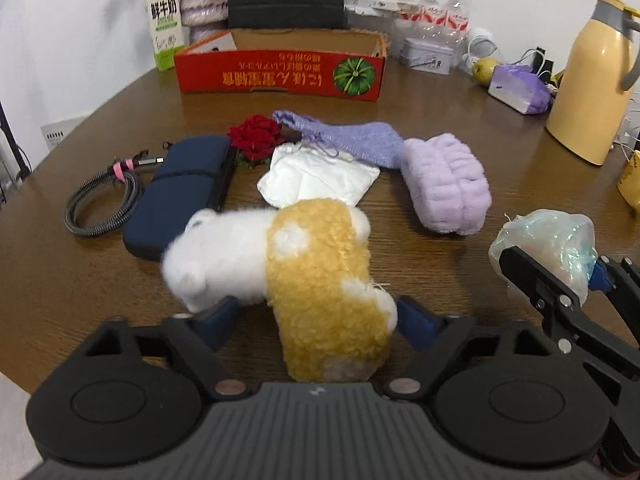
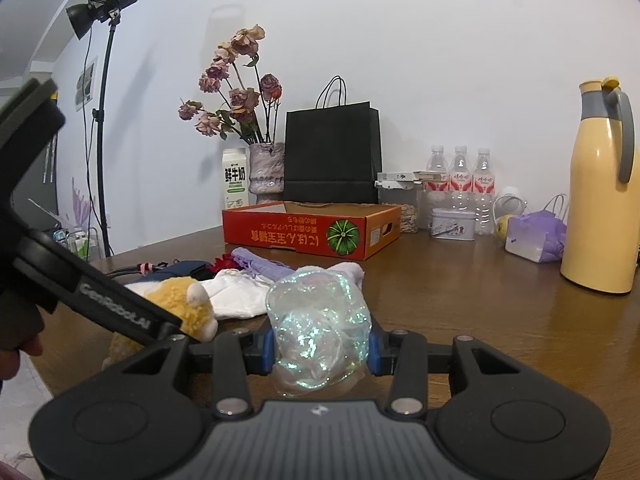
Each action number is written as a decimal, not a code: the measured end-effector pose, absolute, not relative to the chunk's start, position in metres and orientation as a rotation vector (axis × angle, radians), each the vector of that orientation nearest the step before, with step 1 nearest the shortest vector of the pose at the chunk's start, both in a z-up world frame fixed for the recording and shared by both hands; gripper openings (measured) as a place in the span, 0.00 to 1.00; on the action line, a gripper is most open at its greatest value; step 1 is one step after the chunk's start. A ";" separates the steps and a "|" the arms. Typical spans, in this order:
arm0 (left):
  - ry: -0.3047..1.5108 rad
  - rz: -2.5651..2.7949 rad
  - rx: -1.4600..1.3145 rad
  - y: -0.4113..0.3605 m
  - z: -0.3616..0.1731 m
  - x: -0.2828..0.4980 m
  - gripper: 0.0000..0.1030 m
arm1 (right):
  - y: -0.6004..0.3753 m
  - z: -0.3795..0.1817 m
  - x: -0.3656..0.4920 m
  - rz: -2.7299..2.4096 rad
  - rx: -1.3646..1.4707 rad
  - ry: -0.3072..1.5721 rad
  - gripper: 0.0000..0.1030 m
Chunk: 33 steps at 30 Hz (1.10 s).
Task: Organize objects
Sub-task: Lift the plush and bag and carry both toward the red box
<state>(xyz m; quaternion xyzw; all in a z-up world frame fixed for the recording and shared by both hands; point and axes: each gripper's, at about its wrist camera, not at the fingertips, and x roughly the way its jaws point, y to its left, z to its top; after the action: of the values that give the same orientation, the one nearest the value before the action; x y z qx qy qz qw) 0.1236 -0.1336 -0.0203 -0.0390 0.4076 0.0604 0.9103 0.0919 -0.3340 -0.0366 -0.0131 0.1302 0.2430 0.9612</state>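
My left gripper is shut on a white and yellow plush toy, held just above the brown table; the toy also shows in the right wrist view. My right gripper is shut on a crumpled iridescent plastic bag, which also shows at the right of the left wrist view. An open red cardboard box stands at the back of the table. Between it and the grippers lie a navy case, a coiled cable, a red rose, a white cloth, a purple knit piece and a lilac fluffy pouch.
At the back stand a milk carton, a vase of dried flowers, a black paper bag, water bottles, a tin and a purple bag. A yellow thermos stands at the right.
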 end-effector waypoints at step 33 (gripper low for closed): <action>0.658 0.013 -0.049 -0.093 0.001 0.088 0.52 | -0.284 -0.003 0.073 0.452 -0.118 0.244 0.39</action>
<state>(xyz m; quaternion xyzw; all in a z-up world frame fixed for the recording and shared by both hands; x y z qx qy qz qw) 0.0879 -0.0933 0.0006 -0.0243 0.3229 0.0062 0.9461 0.0735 -0.2841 -0.0034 -0.0582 0.1205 0.2235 0.9655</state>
